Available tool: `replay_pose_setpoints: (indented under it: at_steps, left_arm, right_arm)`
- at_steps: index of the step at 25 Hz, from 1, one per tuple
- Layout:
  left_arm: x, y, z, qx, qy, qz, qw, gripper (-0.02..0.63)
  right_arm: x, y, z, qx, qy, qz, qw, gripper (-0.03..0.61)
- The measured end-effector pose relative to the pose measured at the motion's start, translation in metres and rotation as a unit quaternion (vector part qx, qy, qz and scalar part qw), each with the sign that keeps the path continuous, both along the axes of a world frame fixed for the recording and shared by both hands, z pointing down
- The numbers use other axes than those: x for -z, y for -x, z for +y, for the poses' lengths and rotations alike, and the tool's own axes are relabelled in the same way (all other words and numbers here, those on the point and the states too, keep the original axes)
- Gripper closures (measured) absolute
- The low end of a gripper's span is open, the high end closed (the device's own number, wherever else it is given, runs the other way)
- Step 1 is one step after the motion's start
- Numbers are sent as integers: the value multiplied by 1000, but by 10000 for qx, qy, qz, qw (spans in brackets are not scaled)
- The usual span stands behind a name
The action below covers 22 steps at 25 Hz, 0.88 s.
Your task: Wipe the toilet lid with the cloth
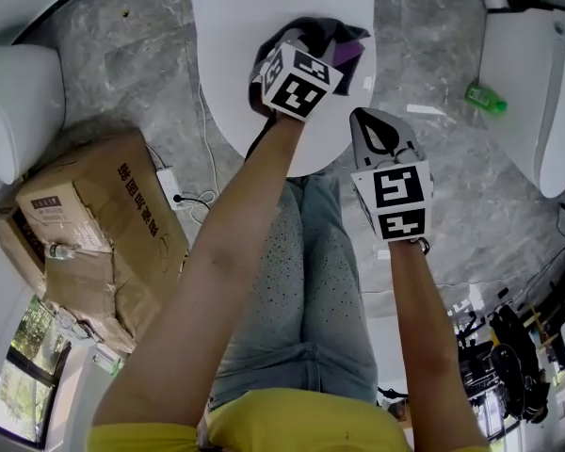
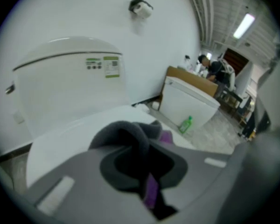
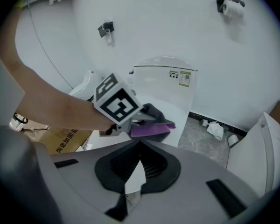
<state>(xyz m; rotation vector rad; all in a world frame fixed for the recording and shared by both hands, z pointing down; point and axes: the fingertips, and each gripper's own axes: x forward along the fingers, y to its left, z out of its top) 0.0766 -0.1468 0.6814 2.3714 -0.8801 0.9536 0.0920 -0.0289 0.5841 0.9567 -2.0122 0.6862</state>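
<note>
The white toilet lid (image 1: 264, 111) lies shut at the top middle of the head view. My left gripper (image 1: 311, 55) reaches over it and is shut on a grey and purple cloth (image 1: 337, 38) that rests bunched on the lid. In the left gripper view the cloth (image 2: 130, 136) fills the gap between the jaws, above the lid (image 2: 65, 139), with the tank (image 2: 70, 78) behind. My right gripper (image 1: 369, 125) hovers at the lid's front right edge, shut and empty. From the right gripper view (image 3: 139, 164) I see the left gripper's marker cube (image 3: 115, 102) and the cloth (image 3: 151, 127).
A crumpled cardboard box (image 1: 94, 224) sits on the marble floor at left, with a power strip (image 1: 169, 188) and cable beside it. Another white toilet (image 1: 537, 92) stands at right, a green bottle (image 1: 486, 98) next to it. The person's jeans-clad legs are below the lid.
</note>
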Motion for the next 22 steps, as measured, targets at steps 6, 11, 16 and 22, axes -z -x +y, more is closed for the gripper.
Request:
replay_pose_setpoints:
  at_steps: [6, 11, 16, 22]
  left_arm:
    - [-5, 185, 34, 1958, 261, -526, 9789, 595]
    - [-15, 242, 69, 2656, 535, -916, 9582, 595]
    - [-4, 150, 48, 1974, 209, -696, 9776, 597]
    - [-9, -20, 74, 523, 635, 182, 9964, 595]
  right_arm:
    - [8, 22, 10, 210, -84, -230, 9995, 563]
    - [8, 33, 26, 385, -67, -281, 9988, 563]
    - [7, 18, 38, 302, -52, -184, 9994, 563]
    - [10, -20, 49, -12, -47, 29, 10000, 563]
